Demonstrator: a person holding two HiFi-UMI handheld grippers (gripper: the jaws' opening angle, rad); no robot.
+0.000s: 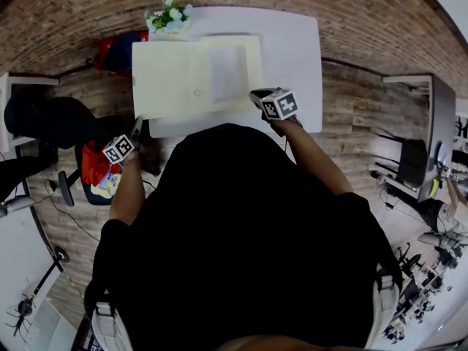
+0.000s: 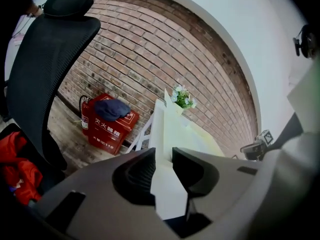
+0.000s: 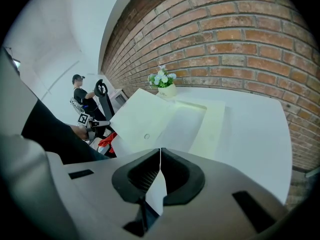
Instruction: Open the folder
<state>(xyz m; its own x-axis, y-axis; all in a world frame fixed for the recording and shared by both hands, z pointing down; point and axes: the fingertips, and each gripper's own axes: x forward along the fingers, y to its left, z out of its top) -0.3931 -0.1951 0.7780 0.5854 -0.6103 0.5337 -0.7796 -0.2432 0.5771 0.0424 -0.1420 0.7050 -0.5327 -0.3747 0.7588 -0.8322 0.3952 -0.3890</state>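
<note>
Pinching the folder at its near right edge, the right hand-held gripper is clamped tight. The left hand-held gripper, jaws slightly apart around the cover, sits leftward. The folder lies open crosswise on the bench, overhanging left.

A white bench sits in the upper centre of the head view. A pale yellow folder lies spread across its left half and reaches past the left edge. A small potted plant stands at the bench's upper left corner.
</note>
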